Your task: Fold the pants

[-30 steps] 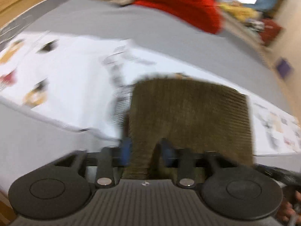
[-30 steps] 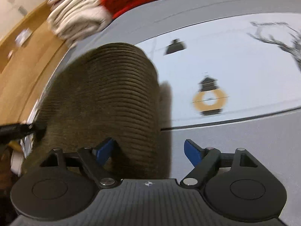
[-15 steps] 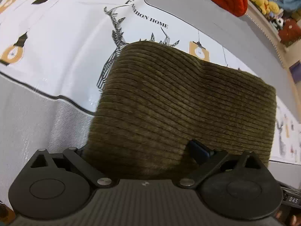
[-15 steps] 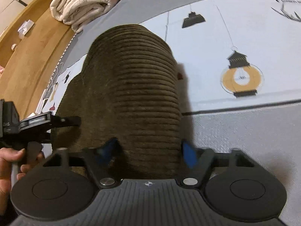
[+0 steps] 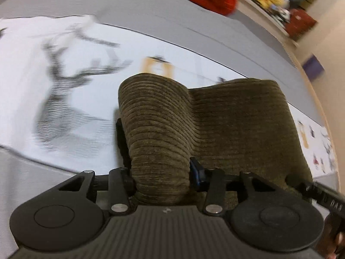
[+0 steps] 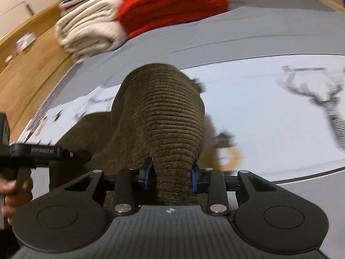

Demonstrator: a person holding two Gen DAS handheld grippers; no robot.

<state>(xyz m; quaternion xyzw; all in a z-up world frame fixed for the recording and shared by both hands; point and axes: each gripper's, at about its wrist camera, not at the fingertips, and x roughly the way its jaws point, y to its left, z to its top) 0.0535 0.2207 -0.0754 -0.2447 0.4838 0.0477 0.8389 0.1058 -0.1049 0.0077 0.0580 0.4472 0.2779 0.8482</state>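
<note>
Pants point(image 5: 215, 129) bunched between both claws' fingers

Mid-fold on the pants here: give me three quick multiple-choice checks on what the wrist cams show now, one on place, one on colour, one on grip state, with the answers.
1. Where do the folded red blanket and cream blanket lie?
A. Beyond the pants, at the bed's far side
B. Under the pants
C. In the left gripper

2. What colour are the pants?
A. Blue
B. Olive-brown
C. White

3. How do the grippers stand?
A. Both open above the fabric
B. Only the right one grips
C. Each pinches a bunched ridge of fabric

Answers:
1 A: the right wrist view shows the stack past the pants.
2 B: ribbed olive-brown corduroy fills both views.
3 C: the left gripper and the right gripper each have fabric squeezed between their fingers.
</note>
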